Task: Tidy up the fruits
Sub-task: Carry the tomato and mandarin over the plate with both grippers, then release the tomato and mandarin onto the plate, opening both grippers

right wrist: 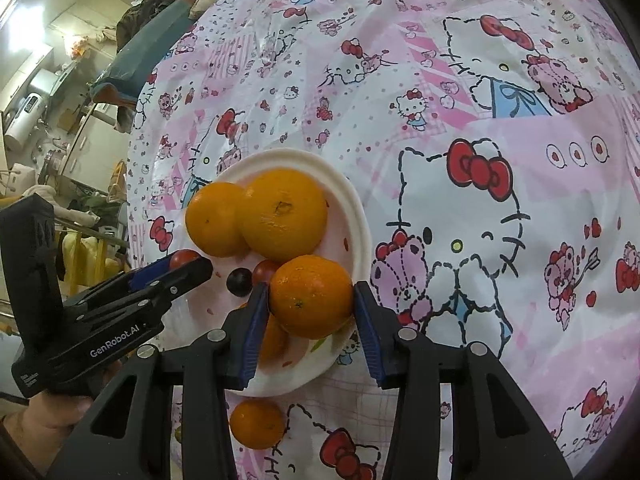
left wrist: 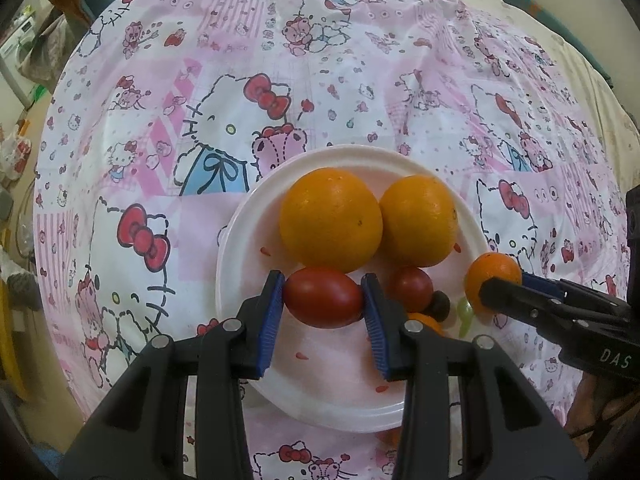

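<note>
A white plate [left wrist: 240, 264] holds two big oranges [left wrist: 330, 218] [left wrist: 418, 220], a red tomato [left wrist: 411, 286] and a dark grape [left wrist: 440, 304]. My left gripper [left wrist: 323, 304] is shut on a second, oval tomato [left wrist: 323, 298] just above the plate's middle. In the right wrist view my right gripper [right wrist: 310, 312] is shut on a mandarin [right wrist: 312, 296] over the plate's [right wrist: 360, 216] near right rim. The left gripper [right wrist: 188, 262] shows there too, with its tomato [right wrist: 185, 258]. The right gripper [left wrist: 504, 284] and its mandarin [left wrist: 494, 276] appear at the plate's right edge.
Another mandarin [right wrist: 258, 422] lies on the pink cartoon-cat tablecloth [right wrist: 480, 120] just in front of the plate. A further one [right wrist: 274, 340] sits on the plate behind my right gripper's left finger. A green grape [left wrist: 464, 312] lies by the rim. Room clutter stands beyond the table's left edge.
</note>
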